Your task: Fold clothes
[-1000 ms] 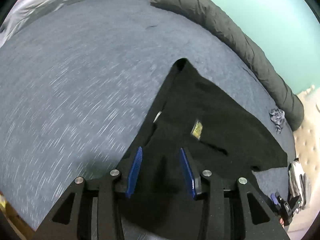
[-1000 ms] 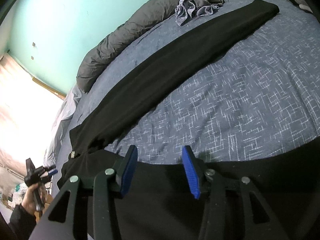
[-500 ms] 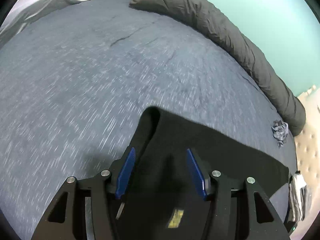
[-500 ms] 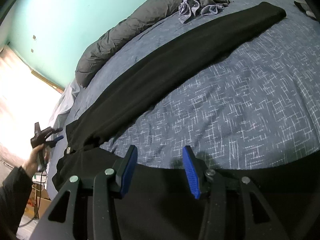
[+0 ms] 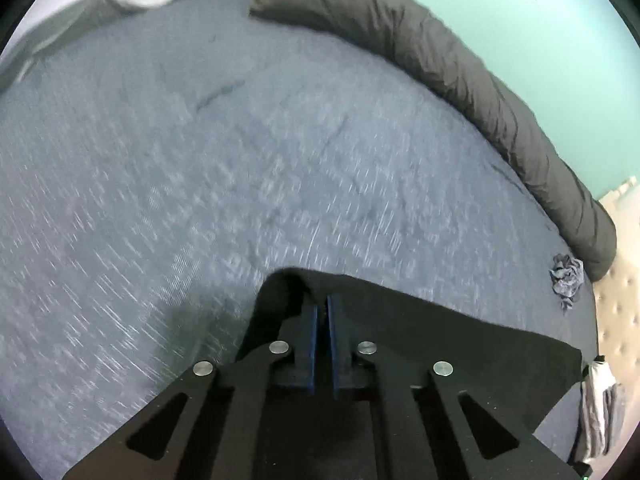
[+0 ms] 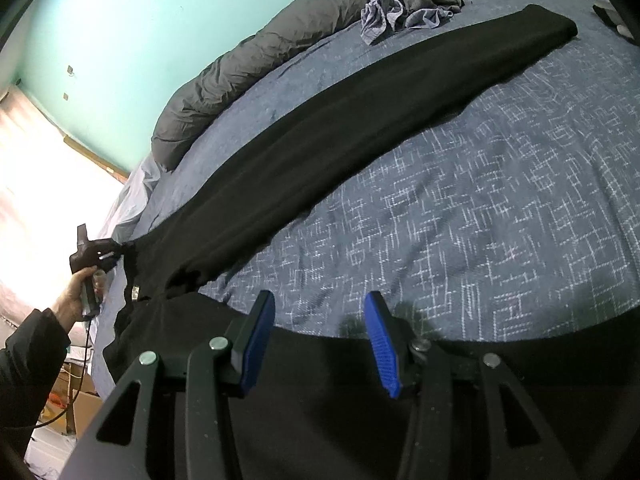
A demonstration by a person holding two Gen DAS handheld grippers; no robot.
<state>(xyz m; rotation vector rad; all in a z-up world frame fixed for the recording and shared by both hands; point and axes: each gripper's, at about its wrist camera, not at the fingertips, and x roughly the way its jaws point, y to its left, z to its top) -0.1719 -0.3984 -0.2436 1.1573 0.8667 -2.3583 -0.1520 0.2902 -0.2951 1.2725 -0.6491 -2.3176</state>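
A small tag (image 6: pixel 136 291) near the waist of the black trousers (image 6: pixel 360 128) is too tiny to read. The trousers lie stretched along the blue patterned bedspread (image 6: pixel 500 220). The left gripper (image 5: pixel 320 312), held level, is pinched on their waist edge. The right gripper (image 6: pixel 320 312) hovers low, its blue pads spread, probably just above the near leg.

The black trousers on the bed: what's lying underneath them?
Under the black trousers only the blue patterned bedspread shows, running out on both sides. Whatever lies directly beneath the cloth is covered. The left gripper pinches their waist end.
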